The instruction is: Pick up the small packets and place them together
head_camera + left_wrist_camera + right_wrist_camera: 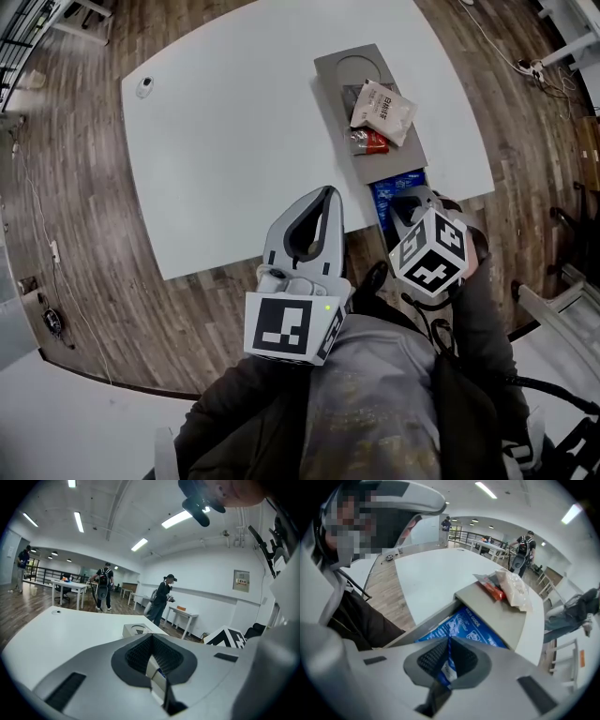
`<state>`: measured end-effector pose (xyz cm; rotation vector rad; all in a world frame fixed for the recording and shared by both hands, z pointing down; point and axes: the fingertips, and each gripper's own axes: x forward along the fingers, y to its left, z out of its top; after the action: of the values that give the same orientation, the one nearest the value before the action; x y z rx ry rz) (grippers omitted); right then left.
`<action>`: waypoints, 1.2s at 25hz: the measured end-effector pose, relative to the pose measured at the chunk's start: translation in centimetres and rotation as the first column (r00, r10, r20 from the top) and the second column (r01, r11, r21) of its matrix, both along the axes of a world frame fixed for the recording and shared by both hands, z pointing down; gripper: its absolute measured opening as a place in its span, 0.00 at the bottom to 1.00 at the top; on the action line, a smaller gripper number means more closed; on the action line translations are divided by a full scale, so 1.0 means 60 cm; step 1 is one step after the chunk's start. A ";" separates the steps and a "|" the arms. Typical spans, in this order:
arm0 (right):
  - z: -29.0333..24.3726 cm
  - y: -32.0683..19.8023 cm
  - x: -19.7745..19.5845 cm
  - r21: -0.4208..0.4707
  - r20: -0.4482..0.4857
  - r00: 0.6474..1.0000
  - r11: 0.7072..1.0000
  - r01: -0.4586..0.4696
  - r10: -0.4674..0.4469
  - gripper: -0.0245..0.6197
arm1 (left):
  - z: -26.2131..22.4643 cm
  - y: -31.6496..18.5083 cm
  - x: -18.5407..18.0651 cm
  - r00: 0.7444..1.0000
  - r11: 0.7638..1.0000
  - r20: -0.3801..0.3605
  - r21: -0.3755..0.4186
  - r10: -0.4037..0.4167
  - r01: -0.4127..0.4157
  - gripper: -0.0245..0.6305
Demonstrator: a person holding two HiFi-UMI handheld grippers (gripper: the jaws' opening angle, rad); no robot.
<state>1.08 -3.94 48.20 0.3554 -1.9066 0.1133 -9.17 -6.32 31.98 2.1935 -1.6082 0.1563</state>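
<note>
Blue packet: located at the near end of the grey box, close to the edge of the white worktop, in what appears to be an open recess below the box's top face. Right tongs: clenched on the near edge of the blue packet, with the foil pinched between the dark pads and the tool pointing steeply down. Left tongs: closed tip to tip and holding nothing, positioned at the near edge of the worktop, well to the left of the box. Beige packet: lying flat on the box's top face. Red packet: touching the beige packet on its near side and partly tucked under it. Both packets are separate from the blue packet.
</note>
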 end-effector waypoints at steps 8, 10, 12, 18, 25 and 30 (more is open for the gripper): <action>-0.030 0.020 0.007 0.008 0.073 0.997 0.999 -0.035 0.034 0.07 | -0.020 0.013 0.019 1.000 0.999 0.011 0.031 0.014 -0.014 0.04; -0.041 0.025 0.011 0.019 0.097 0.994 0.999 -0.046 0.044 0.07 | -0.028 0.019 0.028 1.000 0.999 0.014 0.043 0.021 -0.022 0.04; -0.053 0.029 0.015 0.030 0.119 0.992 0.998 -0.054 0.051 0.07 | -0.037 0.025 0.039 0.999 0.998 0.018 0.057 0.029 -0.030 0.04; -0.097 0.042 0.017 0.084 0.169 0.985 0.995 -0.049 0.035 0.07 | -0.071 0.047 0.059 0.999 0.993 0.039 0.108 0.034 -0.038 0.04; -0.178 0.049 0.009 0.183 0.237 0.972 0.982 -0.047 0.003 0.07 | -0.103 0.076 0.078 0.998 0.987 0.048 0.157 0.035 -0.042 0.04; -0.144 0.071 0.018 0.150 0.207 0.978 0.987 -0.054 0.022 0.05 | -0.084 0.096 0.078 0.999 0.992 0.039 0.123 0.031 -0.036 0.04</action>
<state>2.15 0.33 39.59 0.5011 -2.1195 0.0277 -4.52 -0.57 26.93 2.3241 -1.6416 0.1099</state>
